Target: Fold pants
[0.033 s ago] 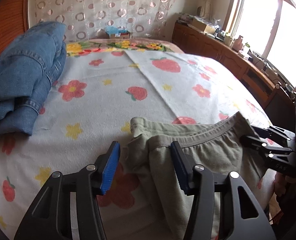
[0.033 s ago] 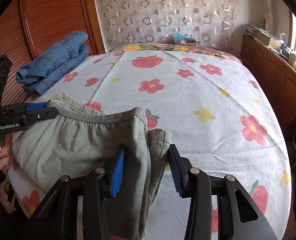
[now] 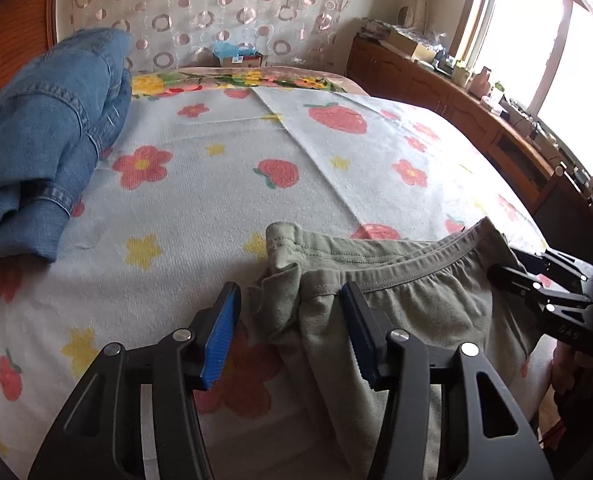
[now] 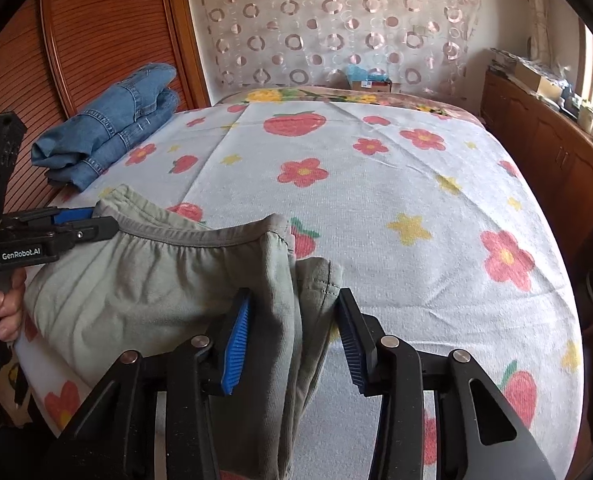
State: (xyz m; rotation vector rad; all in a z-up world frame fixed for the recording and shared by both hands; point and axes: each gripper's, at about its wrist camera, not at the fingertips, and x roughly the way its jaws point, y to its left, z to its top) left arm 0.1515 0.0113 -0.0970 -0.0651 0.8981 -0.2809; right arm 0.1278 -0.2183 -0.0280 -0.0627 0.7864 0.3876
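Both claws were closing on the green pants (image 3: pixel 408 304) at the bed's (image 4: pixel 416 200) near edge, left claw (image 3: pixel 292 332) and right claw (image 4: pixel 296 336) each straddling a waistband corner, band stretched crosswise between them, pads not yet pinching.

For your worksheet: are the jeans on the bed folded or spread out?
Folded: the jeans lie in stacked layers near the bed's left edge.

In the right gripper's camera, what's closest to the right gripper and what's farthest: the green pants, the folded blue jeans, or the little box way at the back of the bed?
1. Green pants: hanging between the closing jaws of the right gripper.
2. Folded blue jeans: far left side of the bed, by the wooden panel.
3. Little box: at the head of the bed, against the curtain.
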